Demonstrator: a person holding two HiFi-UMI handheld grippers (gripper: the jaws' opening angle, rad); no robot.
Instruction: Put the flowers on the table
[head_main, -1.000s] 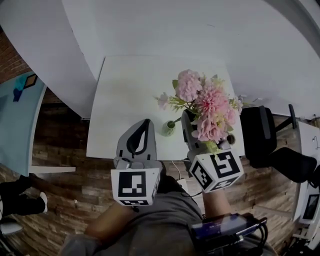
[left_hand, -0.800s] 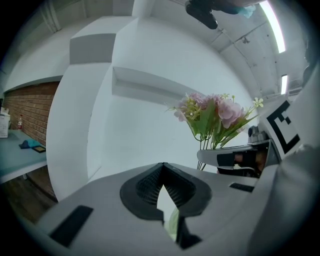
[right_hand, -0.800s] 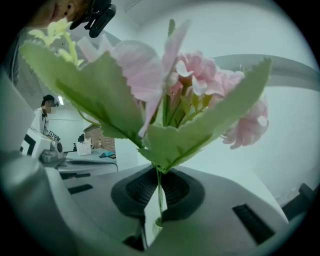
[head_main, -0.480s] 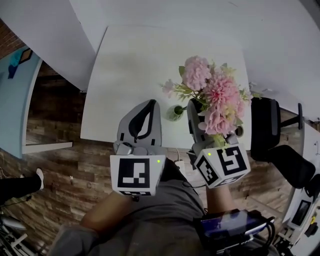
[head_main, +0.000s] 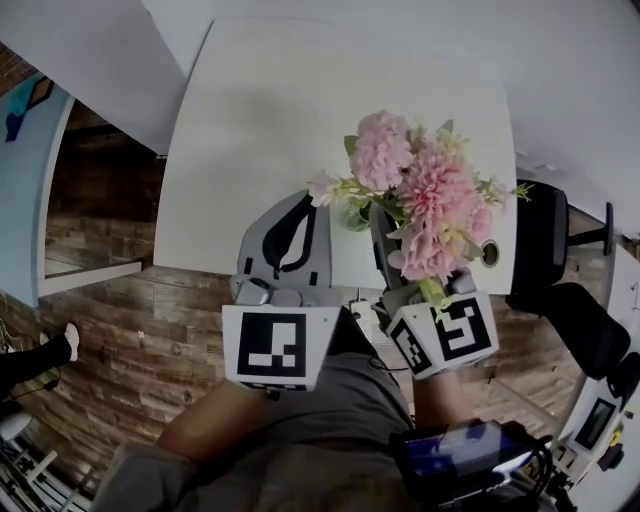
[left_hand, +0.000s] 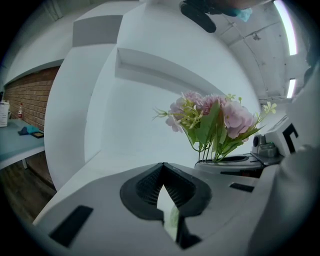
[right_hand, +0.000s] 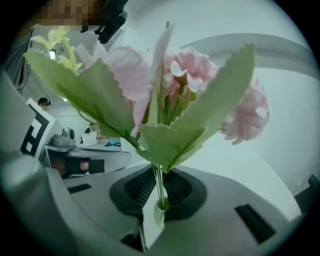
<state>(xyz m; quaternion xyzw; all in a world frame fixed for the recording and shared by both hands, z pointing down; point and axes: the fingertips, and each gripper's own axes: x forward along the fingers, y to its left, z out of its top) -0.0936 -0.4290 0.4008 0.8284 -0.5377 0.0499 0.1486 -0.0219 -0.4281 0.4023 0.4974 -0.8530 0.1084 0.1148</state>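
A bunch of pink flowers (head_main: 420, 200) with green leaves stands in a small green vase (head_main: 352, 215) over the near part of the white table (head_main: 260, 110). My right gripper (head_main: 378, 218) holds the vase by its thin neck (right_hand: 159, 207), with the stems rising straight up between the jaws. Those jaws are opening, and the pads still touch the vase. To its left, my left gripper (head_main: 297, 205) is shut with nothing in it, its tip over the table's near edge. The blooms (left_hand: 215, 120) show to the right in the left gripper view. I cannot tell whether the vase rests on the table.
A black chair (head_main: 560, 290) stands right of the table. Wood-patterned floor (head_main: 120, 330) lies in front of it, and a light blue surface (head_main: 20, 190) sits at the far left. White curved walls rise behind the table. A dark device (head_main: 460, 455) hangs at my waist.
Both grippers and the flowers have moved forward, from the table's front edge to further over its top. The table fills more of the view.
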